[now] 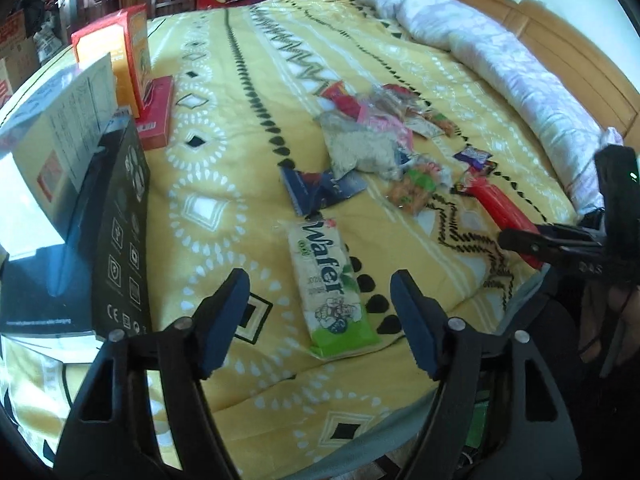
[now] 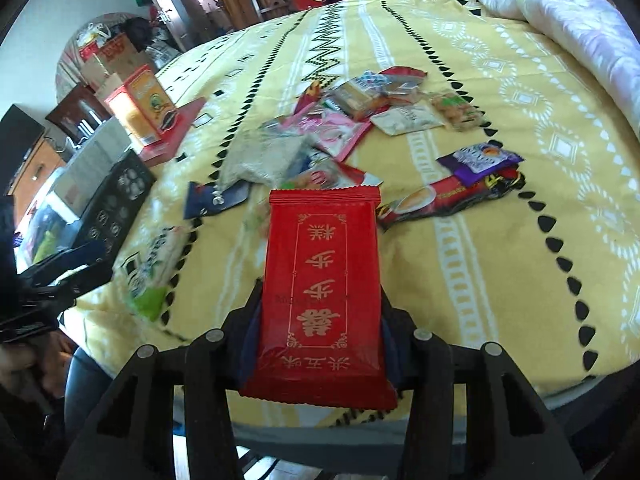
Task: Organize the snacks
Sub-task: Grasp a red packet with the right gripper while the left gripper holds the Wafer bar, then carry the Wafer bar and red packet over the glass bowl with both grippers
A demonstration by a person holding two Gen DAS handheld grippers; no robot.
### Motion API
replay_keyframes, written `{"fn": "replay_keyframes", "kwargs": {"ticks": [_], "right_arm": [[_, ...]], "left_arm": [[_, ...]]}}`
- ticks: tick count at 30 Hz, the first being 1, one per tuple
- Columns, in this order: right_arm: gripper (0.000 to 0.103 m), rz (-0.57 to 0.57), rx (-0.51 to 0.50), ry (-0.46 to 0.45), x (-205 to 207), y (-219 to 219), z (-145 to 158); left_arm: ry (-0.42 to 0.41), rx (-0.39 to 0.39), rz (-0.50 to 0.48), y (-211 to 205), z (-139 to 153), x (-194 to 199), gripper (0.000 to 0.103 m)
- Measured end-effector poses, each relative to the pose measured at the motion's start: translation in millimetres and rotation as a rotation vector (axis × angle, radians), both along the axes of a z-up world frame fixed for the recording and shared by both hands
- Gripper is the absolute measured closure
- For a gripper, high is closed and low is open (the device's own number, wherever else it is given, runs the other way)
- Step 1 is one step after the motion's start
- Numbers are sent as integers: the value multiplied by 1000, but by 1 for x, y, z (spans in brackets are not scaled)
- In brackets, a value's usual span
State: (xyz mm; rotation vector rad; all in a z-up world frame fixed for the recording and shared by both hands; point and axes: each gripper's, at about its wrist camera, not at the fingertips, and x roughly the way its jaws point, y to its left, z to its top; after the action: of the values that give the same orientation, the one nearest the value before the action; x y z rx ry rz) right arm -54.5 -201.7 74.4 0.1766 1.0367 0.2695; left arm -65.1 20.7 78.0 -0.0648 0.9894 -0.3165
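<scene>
A red snack packet [image 2: 322, 292] with gold Chinese characters is gripped flat between the jaws of the right gripper [image 2: 320, 320], held above the near edge of a bed [image 2: 500, 280] covered in a yellow patterned spread. The jaws of the left gripper [image 1: 320, 304] are spread open and hold nothing; just beyond them a green and cream wafer pack [image 1: 334, 284] lies on the spread. Farther on, a loose pile of mixed snack packets [image 1: 372, 140] is scattered mid-bed. At the left edge a black box [image 1: 120, 232] is seen, with an orange carton [image 1: 128, 56] standing behind it. A rolled pale quilt [image 1: 480, 48] lies along the far side.
</scene>
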Motion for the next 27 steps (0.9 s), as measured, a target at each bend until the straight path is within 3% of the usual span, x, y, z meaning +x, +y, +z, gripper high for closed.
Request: {"fn": "replay_keyframes", "kwargs": {"ticks": [3, 8, 10, 12, 16, 20, 24, 27], "right_arm": [[51, 10, 10, 8, 0, 7, -4], [51, 26, 15, 9, -2, 12, -8], [51, 32, 18, 14, -2, 14, -11], [51, 34, 22, 19, -3, 14, -13], [51, 34, 29, -5, -5, 15, -4], [51, 47, 32, -80, 0, 24, 25], [51, 109, 29, -184, 20, 54, 72], [51, 175, 46, -257, 36, 89, 109]], "left_arm": [[15, -24, 33, -3, -10, 7, 29], [74, 58, 46, -22, -44, 15, 37], [54, 102, 53, -27, -49, 12, 64], [36, 124, 44, -31, -46, 11, 66], [-34, 129, 45, -26, -21, 4, 66], [-154, 112, 95, -3, 29, -4, 66], [-264, 105, 216, 52, 82, -14, 66], [-303, 122, 332, 105, 109, -24, 66]]}}
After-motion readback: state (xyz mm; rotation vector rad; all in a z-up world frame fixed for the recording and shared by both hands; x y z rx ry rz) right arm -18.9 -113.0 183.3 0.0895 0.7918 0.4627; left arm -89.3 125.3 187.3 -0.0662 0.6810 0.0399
